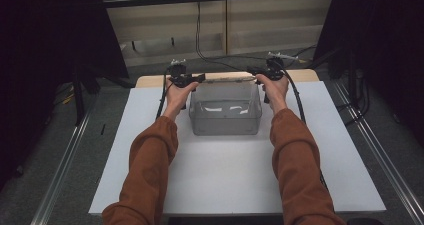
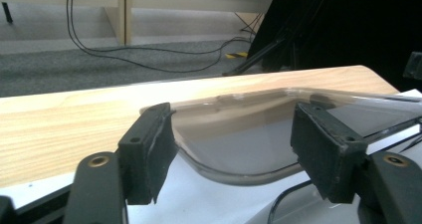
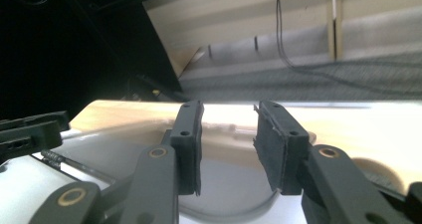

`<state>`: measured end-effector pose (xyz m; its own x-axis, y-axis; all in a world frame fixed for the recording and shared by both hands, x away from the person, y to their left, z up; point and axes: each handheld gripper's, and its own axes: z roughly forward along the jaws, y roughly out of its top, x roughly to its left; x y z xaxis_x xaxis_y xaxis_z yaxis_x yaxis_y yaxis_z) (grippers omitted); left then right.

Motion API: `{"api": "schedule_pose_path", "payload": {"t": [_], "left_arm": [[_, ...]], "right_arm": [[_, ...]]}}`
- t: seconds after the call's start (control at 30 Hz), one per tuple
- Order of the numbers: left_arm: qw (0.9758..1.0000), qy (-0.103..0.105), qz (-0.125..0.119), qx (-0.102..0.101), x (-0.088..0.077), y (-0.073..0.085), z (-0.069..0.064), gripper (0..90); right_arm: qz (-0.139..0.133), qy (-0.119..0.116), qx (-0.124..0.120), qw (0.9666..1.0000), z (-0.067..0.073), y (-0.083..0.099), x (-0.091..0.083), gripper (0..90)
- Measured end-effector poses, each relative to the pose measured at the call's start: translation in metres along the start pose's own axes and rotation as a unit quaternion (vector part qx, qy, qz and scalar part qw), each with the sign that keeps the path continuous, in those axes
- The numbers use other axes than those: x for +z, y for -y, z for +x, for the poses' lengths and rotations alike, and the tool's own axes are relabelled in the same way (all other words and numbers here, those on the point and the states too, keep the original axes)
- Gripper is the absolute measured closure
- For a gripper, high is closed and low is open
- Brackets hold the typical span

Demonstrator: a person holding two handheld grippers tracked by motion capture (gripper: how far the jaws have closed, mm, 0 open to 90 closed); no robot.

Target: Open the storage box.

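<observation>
A clear plastic box [image 1: 225,127] stands open-topped on the white board [image 1: 225,180], near its far edge. My left gripper [image 1: 200,78] is at the box's far left corner. In the left gripper view its jaws [image 2: 234,134] stand wide apart, with the rounded corner of the box [image 2: 234,157] between them and not squeezed. My right gripper [image 1: 252,72] is at the far right corner. In the right gripper view its narrower jaws [image 3: 229,144] close on that corner [image 3: 229,189], and the pads [image 3: 191,149] seem to press on it.
A strip of wooden tabletop [image 1: 150,80] shows beyond the white board. Grey carpet with black cables [image 1: 200,45] lies behind the table. Dark curtains hang on both sides. Metal rails [image 1: 65,160] run along the floor to the left and right.
</observation>
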<state>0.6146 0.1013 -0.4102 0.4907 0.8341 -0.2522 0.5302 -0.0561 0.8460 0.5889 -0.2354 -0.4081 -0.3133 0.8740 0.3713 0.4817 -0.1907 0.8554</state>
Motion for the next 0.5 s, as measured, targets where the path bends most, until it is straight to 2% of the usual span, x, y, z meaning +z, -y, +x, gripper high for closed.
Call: {"api": "schedule_pose_path", "payload": {"t": [0.07, 0.13, 0.37, 0.43, 0.5], "left_arm": [[0.9999, 0.008, -0.005, -0.006, -0.0014, -0.0009, 0.0029, 28.1], [0.9999, 0.004, -0.012, -0.008, -0.0027, -0.0016, 0.0044, 24.3], [0.9999, 0.007, -0.012, 0.01, -0.0067, -0.0014, 0.0045, 16.0], [0.9997, 0.008, -0.019, 0.011, -0.0084, -0.0004, 0.0054, 13.7], [0.9997, 0.009, -0.015, 0.019, -0.0099, 0.0015, 0.0073, 11.6]], "right_arm": [[0.002, 0.004, -0.008, 1.0, -0.0023, -0.0001, -0.0012, 59.5], [0.003, 0.004, -0.007, 1.0, -0.0051, 0.0003, -0.0033, 56.2], [-0.001, 0.003, -0.036, 0.9993, -0.003, 0.0055, -0.0064, 46.8], [-0.004, 0.0, -0.035, 0.9994, -0.0025, 0.0061, -0.0081, 44.0], [-0.004, 0.001, -0.044, 0.999, -0.0016, 0.0074, -0.009, 39.3]]}}
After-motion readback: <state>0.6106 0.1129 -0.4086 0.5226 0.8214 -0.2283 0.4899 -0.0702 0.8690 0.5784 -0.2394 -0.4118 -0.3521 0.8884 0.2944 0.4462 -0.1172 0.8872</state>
